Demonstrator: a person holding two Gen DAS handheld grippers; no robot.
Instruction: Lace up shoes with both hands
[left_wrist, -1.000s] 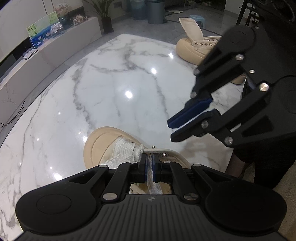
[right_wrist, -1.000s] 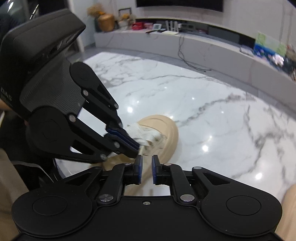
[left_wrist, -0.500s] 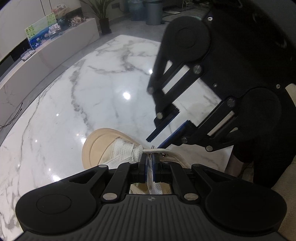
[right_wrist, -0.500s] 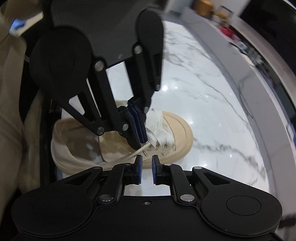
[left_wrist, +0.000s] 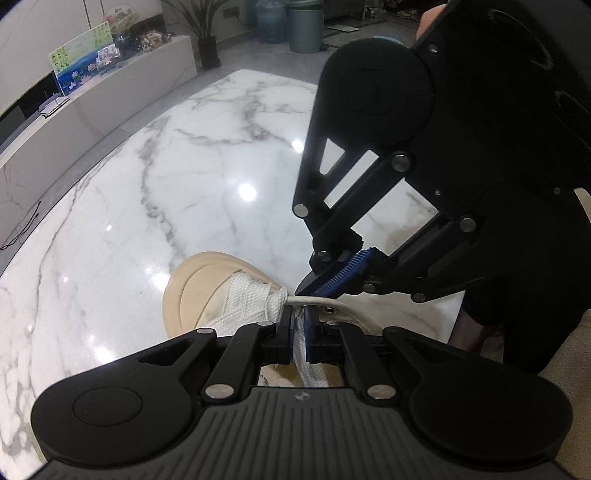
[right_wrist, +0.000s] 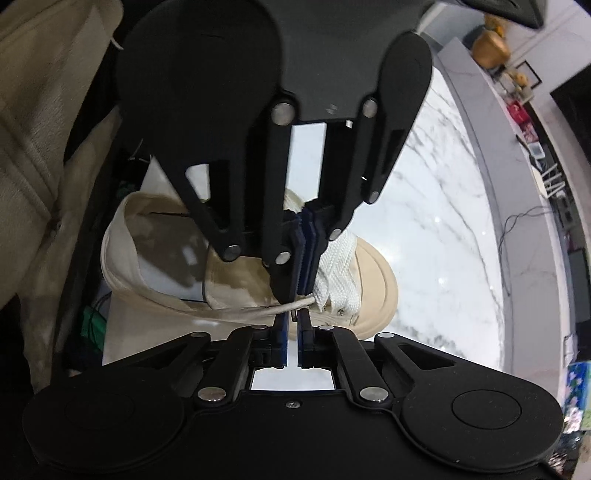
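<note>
A beige shoe (left_wrist: 192, 291) (right_wrist: 373, 280) lies on the white marble table (left_wrist: 184, 184), its toe pointing away from me. My left gripper (left_wrist: 300, 325) (right_wrist: 304, 258) is shut on the flat white lace (left_wrist: 251, 299) (right_wrist: 340, 266) over the tongue. My right gripper (left_wrist: 303, 290) (right_wrist: 293, 317) comes in steeply from the right, nose to nose with the left one. Its jaws are closing on the thin cream lace end (left_wrist: 314, 298) (right_wrist: 258, 309) beside the metal eyelets. A small dark tip sits between its pads.
A long pale cabinet (left_wrist: 110, 92) carrying pictures runs along the left wall, and bins (left_wrist: 304, 26) stand beyond the table. A person's beige clothing (right_wrist: 44, 147) fills the near side by the shoe's heel. A low media shelf (right_wrist: 517, 147) curves past the table's far edge.
My right gripper rolled over, dropped to the shoe's eyelet row and narrowed its jaws onto the cream lace end. The left gripper kept its hold and stayed put.
</note>
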